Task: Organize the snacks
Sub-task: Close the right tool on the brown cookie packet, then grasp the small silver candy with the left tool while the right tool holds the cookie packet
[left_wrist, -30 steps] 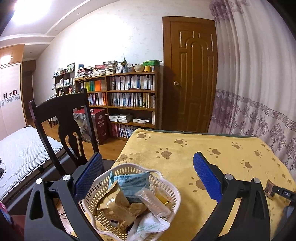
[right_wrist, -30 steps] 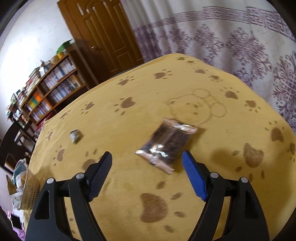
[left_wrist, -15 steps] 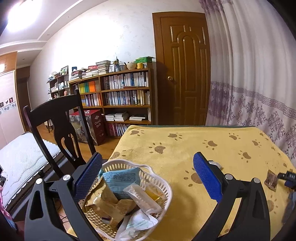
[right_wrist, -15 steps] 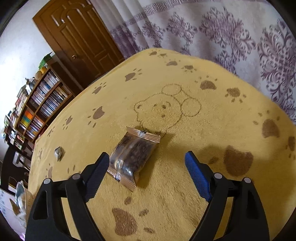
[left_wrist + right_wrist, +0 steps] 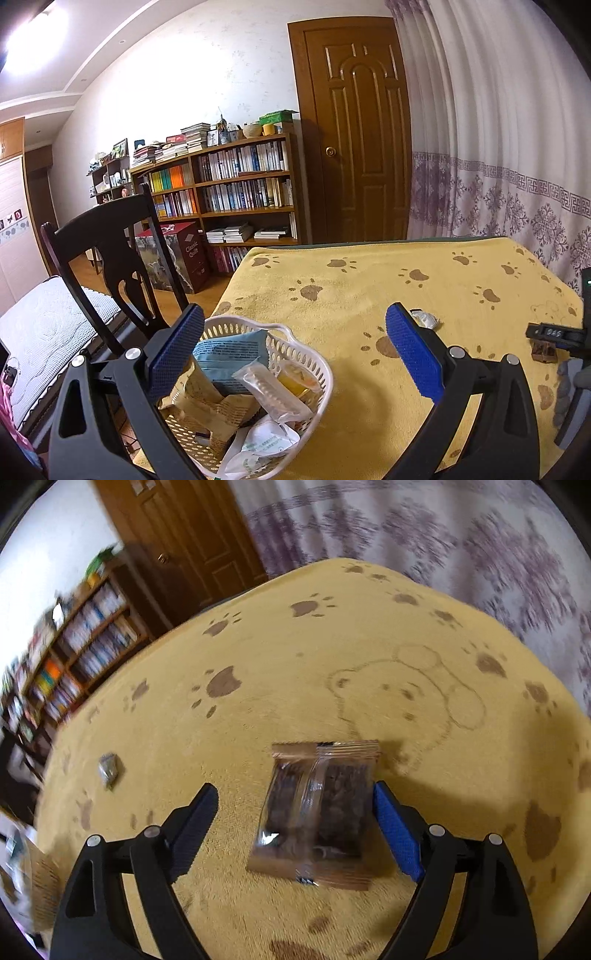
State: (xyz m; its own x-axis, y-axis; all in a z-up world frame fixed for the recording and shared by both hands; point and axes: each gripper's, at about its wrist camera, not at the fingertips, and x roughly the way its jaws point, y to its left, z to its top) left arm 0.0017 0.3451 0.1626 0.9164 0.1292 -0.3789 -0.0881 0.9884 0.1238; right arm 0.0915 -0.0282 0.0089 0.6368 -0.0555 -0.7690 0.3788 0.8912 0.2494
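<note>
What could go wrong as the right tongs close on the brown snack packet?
The brown snack packet sits off-centre between the open right tongs, close to the blue pad, so it may skid or twist on the yellow cloth when they close. Its clear, slick-looking wrapper could slip out. The white basket, between the open left tongs, looks heaped, so another packet might spill.

Bookshelf blurred; basket cut off below.

Left wrist view looks level across the yellow cloth; right wrist view, somewhat blurred, tilts down close over it.
</note>
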